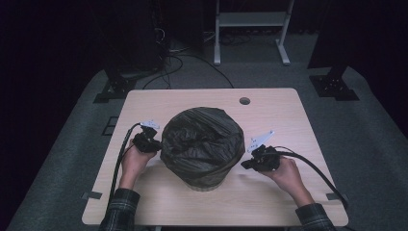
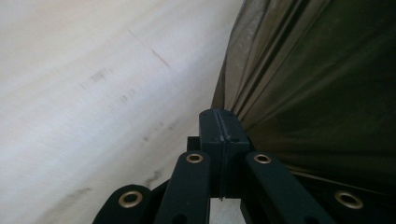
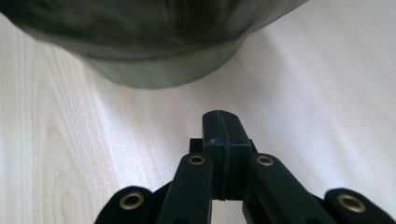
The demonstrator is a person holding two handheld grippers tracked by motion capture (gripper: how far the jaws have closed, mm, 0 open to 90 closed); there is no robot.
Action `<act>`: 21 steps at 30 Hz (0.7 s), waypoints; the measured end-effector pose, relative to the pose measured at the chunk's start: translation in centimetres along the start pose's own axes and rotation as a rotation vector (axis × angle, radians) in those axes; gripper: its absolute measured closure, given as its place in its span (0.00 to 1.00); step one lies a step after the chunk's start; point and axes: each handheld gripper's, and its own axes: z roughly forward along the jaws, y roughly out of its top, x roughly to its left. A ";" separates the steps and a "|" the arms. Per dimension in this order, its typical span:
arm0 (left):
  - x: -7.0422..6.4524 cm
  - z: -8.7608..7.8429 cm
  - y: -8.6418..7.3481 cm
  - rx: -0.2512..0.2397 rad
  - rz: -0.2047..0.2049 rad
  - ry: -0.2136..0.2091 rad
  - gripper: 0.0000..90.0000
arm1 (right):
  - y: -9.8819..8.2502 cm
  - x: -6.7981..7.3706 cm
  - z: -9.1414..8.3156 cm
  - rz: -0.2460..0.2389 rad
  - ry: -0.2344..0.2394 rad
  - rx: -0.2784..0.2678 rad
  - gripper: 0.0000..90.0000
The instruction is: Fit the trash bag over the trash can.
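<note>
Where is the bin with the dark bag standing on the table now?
In the high view the bin with the dark bag stands near the middle of the wooden table, between the left claw and the right claw.

One bin (image 1: 202, 147) lined with a dark bag, one wooden table (image 1: 274, 202), two claws, left (image 1: 153, 144) and right (image 1: 246, 164)

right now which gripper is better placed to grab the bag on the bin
Left, probably. The left gripper, jaws shut, has its tip right at the folds of the dark bag. The right gripper, also shut, has bare table between it and the bin.
</note>
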 end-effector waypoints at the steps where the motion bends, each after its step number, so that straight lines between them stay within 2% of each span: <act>1: 0.1 0.0 -0.2 -0.015 -0.002 -0.009 1.00 | 0.0 0.0 0.0 0.000 0.000 0.000 1.00; 3: 0.0 -0.2 -0.4 -0.033 0.002 -0.009 1.00 | 0.0 0.1 0.1 -0.001 0.009 -0.015 1.00; 4: 0.1 -0.6 -0.4 -0.054 0.008 -0.017 1.00 | 0.1 0.0 -0.5 -0.001 0.010 -0.047 1.00; 5: 0.1 -0.6 -0.4 -0.054 0.008 -0.017 0.96 | 0.1 0.0 -0.5 -0.001 0.010 -0.047 1.00; 6: 0.1 -1.2 -0.2 -0.084 0.010 -0.013 0.93 | 0.3 0.0 -1.2 -0.007 0.000 -0.076 1.00; 7: 0.1 -1.2 -0.2 -0.084 0.010 -0.013 0.90 | 0.3 0.0 -1.2 -0.007 0.000 -0.076 1.00; 8: 0.1 -1.9 -0.2 -0.125 0.009 -0.017 0.85 | 0.4 0.0 -2.3 -0.003 -0.017 -0.119 0.89; 9: 0.1 -1.9 -0.2 -0.125 0.009 -0.017 0.79 | 0.4 0.0 -2.3 -0.003 -0.017 -0.119 0.89; 10: 0.0 -2.6 -0.1 -0.169 0.010 -0.026 0.73 | 0.4 -0.2 -3.3 0.000 -0.013 -0.159 0.84; 11: 0.0 -2.6 -0.1 -0.169 0.010 -0.026 0.65 | 0.4 -0.3 -3.8 0.002 -0.022 -0.176 0.80; 12: -0.1 -3.4 -0.1 -0.207 0.011 -0.013 0.55 | 0.4 -0.3 -4.2 0.006 -0.019 -0.189 0.77; 14: -0.1 -4.2 -0.1 -0.242 0.026 -0.002 0.41 | 0.5 -0.4 -4.9 0.010 -0.029 -0.210 0.67; 19: -0.2 -5.4 -0.2 -0.268 0.038 -0.012 0.08 | 0.5 -0.6 -5.9 0.047 -0.030 -0.249 0.41; 20: -0.2 -6.1 -0.4 -0.280 0.043 -0.012 0.02 | 0.5 -0.6 -6.1 0.049 -0.033 -0.259 0.36; 21: -0.2 -6.1 -0.4 -0.280 0.043 -0.012 0.00 | 0.5 -0.6 -6.1 0.049 -0.033 -0.259 0.36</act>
